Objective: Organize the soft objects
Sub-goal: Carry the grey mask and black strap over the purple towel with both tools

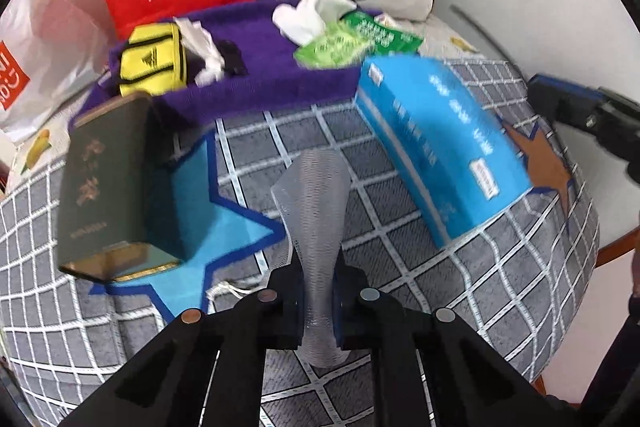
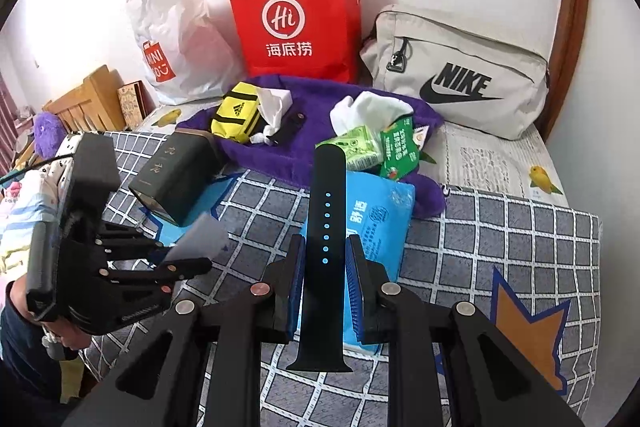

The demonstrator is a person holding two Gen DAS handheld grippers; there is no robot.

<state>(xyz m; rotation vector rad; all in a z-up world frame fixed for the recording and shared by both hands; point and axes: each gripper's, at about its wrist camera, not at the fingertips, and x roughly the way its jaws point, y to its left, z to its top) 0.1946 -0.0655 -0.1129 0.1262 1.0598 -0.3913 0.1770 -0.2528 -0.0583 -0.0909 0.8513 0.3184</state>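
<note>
While a grey checked blanket [image 2: 500, 227] with star patches covers the bed, the bulkier things stand along the wall at twelve o'clock in the right wrist view: a red paper bag [image 2: 296, 19] in the middle, a white plastic bag [image 2: 176, 35] at its ten o'clock side and a beige Nike bag [image 2: 460, 71] toward two o'clock. Just in front of them lies a purple towel [image 2: 304, 143] carrying a yellow Adidas pouch [image 2: 236, 115], crumpled white tissue [image 2: 272, 107] and a green tissue pack [image 2: 356, 147]. A blue tissue pack [image 2: 380, 211] rests on the blanket just below the towel, and a dark green box [image 2: 176, 175] sits toward nine o'clock of it.

The left gripper [image 1: 320, 307] has its fingers pressed tight on a translucent grey mesh strap [image 1: 316, 211], which rises toward twelve o'clock between the green box [image 1: 108, 183] at nine o'clock and the blue pack [image 1: 444, 147] at two o'clock, above the blanket.

The right gripper [image 2: 324, 291] holds a black watch strap [image 2: 326, 227] upright between its blue-padded fingers [image 2: 356, 287], which stand only narrowly apart and clamp it along its edges; a row of light blue holes runs up the strap, and its tip reaches toward the green pack at twelve o'clock. A hand [image 2: 24, 307] shows behind the other gripper at eight o'clock.
</note>
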